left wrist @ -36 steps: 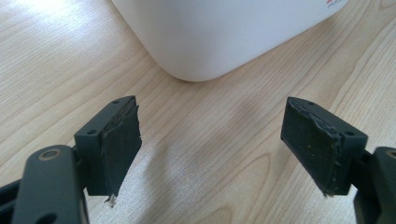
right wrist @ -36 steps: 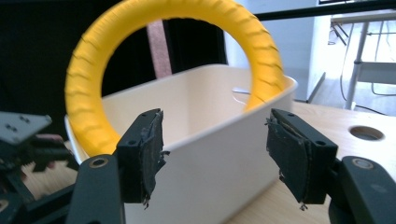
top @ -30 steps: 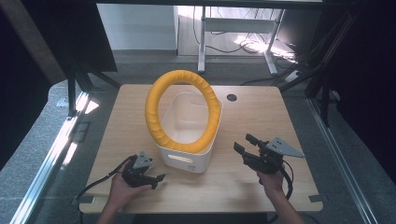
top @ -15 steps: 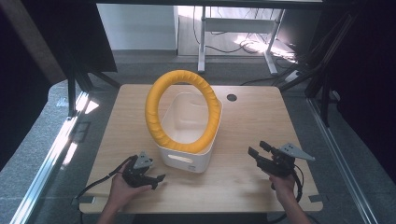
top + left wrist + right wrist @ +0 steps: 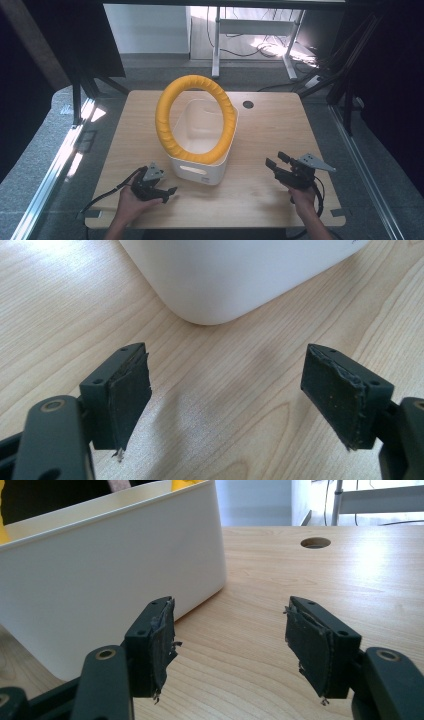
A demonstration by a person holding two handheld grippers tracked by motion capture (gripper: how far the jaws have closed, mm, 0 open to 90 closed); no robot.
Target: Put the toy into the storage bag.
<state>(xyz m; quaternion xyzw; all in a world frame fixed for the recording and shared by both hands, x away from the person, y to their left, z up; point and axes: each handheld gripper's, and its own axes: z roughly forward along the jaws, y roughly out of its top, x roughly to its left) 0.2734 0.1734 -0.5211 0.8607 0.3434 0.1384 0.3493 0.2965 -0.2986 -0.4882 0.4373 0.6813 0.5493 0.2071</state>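
While the yellow ring (image 5: 195, 120) leans upright in the white bin (image 5: 202, 169) mid-surface, both left tool (image 5: 159, 189) and right tool (image 5: 278, 161) sit beside the bin, spread apart and empty; best to approach the ring's sides evenly.

— Left hand (image 5: 129, 204)? Low at the near edge, gripping the black two-jaw left gripper (image 5: 169, 192), jaws spread wide, nothing between the pads (image 5: 129, 390).

— Right hand (image 5: 302, 196)? Holding the black right gripper (image 5: 276, 160) with its grey three-cornered plate, jaws likewise apart, empty.
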